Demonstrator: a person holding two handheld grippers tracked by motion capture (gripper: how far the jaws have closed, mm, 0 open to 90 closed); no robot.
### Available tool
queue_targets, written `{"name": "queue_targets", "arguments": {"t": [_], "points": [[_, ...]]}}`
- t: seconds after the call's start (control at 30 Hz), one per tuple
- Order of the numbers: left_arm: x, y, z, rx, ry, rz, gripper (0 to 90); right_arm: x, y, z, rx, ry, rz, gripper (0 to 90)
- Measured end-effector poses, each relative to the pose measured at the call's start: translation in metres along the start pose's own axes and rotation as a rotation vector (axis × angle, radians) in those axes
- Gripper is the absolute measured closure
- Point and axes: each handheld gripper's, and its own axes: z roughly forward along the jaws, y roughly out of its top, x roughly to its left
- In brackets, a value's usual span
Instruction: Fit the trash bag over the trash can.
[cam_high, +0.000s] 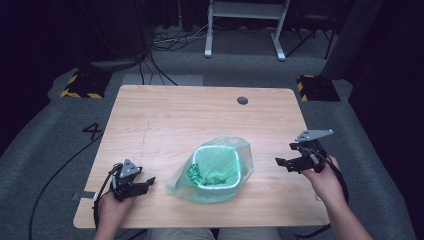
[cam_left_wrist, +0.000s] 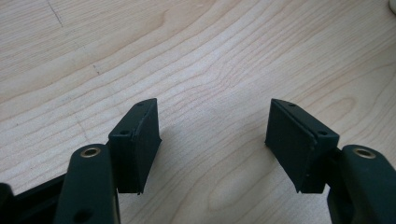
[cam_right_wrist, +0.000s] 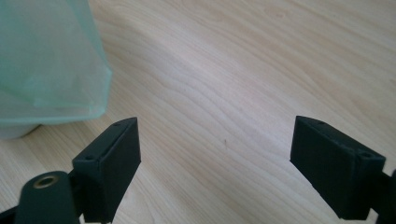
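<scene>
Translucent green plastic forms the bin liner (cam_high: 215, 170) that is draped over a small pale square waste bin (cam_high: 220, 186), which is seen standing on the light wooden surface (cam_high: 200, 115), a little nearer the person's edge than the middle. Dark green scraps (cam_high: 194, 173) are seen inside the liner at its left wall. The left hand-held gripper (cam_high: 149, 182) is held low at the surface's near left, just beside the liner's left skirt but apart from it; its jaws are spread wide with nothing between them. The right hand-held gripper (cam_high: 280, 162) is held to the right of the bin, apart from it, its jaws likewise wide and empty.
</scene>
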Motion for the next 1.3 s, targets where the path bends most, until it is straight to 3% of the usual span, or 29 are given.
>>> {"name": "queue_targets", "arguments": {"t": [0.17, 0.9, 1.13, 1.3], "points": [[0.0, 0.0, 0.0, -0.001, -0.001, 0.0, 35.0, 0.0, -0.015, 0.013, 0.041, 0.018, 0.007, 16.2], [0.0, 0.0, 0.0, 0.0, 0.0, 0.002, 34.9, 0.009, -0.063, 0.054, 0.082, 0.068, 0.058, 16.1], [0.0, 0.0, 0.0, -0.001, 0.0, 0.002, 35.0, 0.012, -0.072, 0.059, 0.057, 0.048, 0.048, 14.9], [0.0, 0.0, 0.0, -0.001, -0.002, 0.0, 34.9, 0.016, -0.077, 0.06, 0.026, 0.009, 0.011, 14.4]]}}
